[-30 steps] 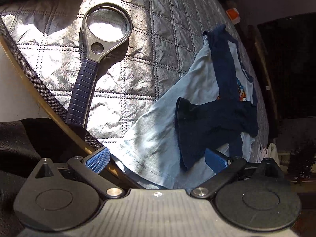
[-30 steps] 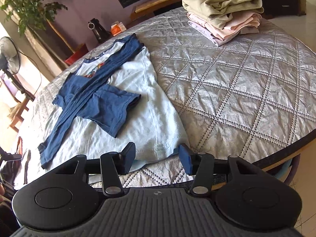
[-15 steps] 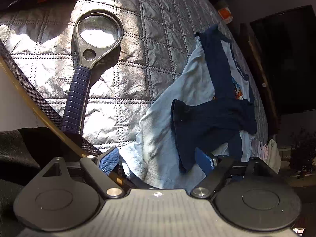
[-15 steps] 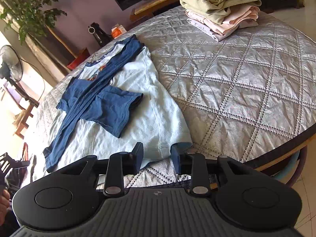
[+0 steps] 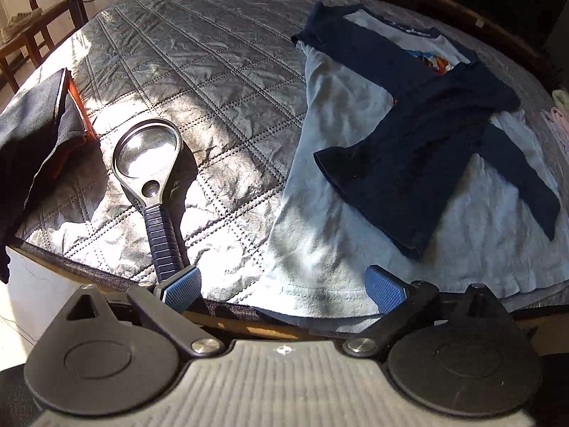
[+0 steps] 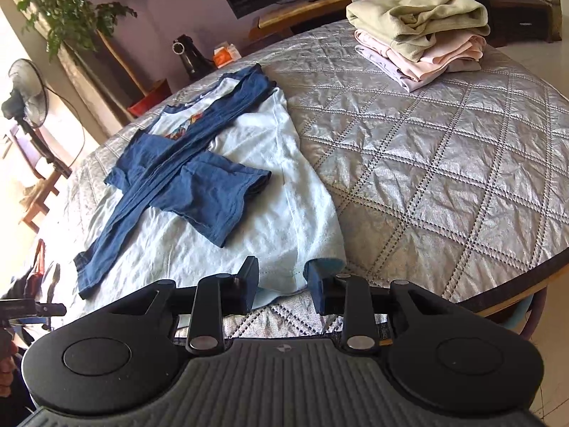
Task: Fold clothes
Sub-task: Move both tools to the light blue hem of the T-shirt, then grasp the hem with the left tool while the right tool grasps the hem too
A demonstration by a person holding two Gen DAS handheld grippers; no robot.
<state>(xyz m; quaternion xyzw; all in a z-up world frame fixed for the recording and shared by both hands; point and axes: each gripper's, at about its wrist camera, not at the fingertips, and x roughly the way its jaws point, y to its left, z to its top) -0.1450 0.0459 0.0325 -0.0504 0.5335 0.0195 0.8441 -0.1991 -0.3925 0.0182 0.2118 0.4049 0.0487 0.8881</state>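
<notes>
A round quilted table (image 6: 444,163) is filled on one side by the pale blue shirt (image 6: 284,213), sleeves already crossed over its chest; the lengthwise fold is left. Three folded garments (image 6: 423,39) are stacked at the far edge. The left gripper (image 5: 282,284) is opening wide around the near hem, having swung round since the earlier frame. The right gripper (image 6: 282,281) is narrowed, hem corner between its jaws; whether it is pinched cannot be told.

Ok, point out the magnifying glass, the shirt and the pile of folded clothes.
magnifying glass (image 5: 147,153), left wrist view, on the lens.
shirt (image 6: 306,213), right wrist view, on the light blue body beside the folded sleeve.
pile of folded clothes (image 6: 419,17), right wrist view, on the top beige garment.
</notes>
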